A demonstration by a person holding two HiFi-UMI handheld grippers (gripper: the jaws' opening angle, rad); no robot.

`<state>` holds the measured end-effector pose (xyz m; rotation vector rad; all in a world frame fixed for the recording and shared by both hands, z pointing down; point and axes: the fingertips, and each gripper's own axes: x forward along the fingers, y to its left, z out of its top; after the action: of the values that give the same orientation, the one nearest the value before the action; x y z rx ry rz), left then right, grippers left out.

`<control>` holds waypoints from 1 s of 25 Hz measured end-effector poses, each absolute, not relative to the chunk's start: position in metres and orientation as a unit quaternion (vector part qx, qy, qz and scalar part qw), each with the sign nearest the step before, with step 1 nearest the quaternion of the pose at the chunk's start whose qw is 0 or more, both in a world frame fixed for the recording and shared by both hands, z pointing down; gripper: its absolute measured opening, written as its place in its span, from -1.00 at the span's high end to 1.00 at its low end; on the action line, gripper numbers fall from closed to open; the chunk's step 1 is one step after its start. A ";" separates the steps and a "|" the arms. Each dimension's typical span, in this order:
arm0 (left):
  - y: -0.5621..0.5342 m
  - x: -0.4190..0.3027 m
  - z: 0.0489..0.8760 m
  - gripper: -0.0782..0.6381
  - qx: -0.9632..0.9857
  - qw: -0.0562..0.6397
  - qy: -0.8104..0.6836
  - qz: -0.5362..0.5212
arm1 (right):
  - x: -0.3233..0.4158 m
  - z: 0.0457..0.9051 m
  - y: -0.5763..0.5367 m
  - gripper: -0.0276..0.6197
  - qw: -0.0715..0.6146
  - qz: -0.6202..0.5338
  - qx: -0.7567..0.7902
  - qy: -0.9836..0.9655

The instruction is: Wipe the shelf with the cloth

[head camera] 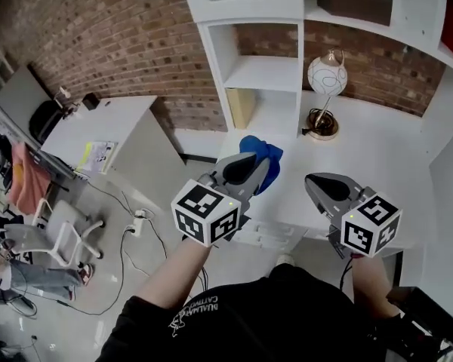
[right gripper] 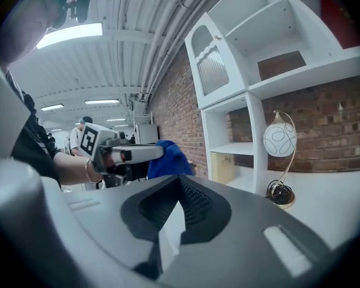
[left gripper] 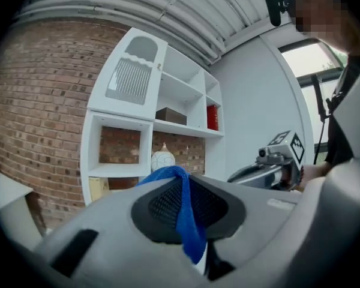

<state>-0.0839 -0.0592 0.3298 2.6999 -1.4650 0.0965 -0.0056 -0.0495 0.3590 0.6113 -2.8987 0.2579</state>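
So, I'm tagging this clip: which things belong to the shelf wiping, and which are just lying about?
In the job: blue cloth, clamped in the jaws of the left gripper; white shelf unit.
Lying about: round white globe lamp; dark brown box on an upper shelf.

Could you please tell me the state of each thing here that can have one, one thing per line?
left gripper: fingers shut on the blue cloth.
blue cloth: bunched up, pinched between the left fingers.
right gripper: fingers shut, nothing between them.
globe lamp: upright on the white desk, beside the shelf.
dark box: lying flat on an upper board.
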 end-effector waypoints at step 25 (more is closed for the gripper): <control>0.164 -0.084 0.321 0.69 0.853 0.098 -0.509 -0.057 | 0.034 0.340 0.101 0.89 0.072 0.052 0.230 -0.969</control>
<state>-0.0845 0.1640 0.3211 2.5248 -1.5060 -0.1680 0.0336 0.1012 0.3400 0.6911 -2.9117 0.1548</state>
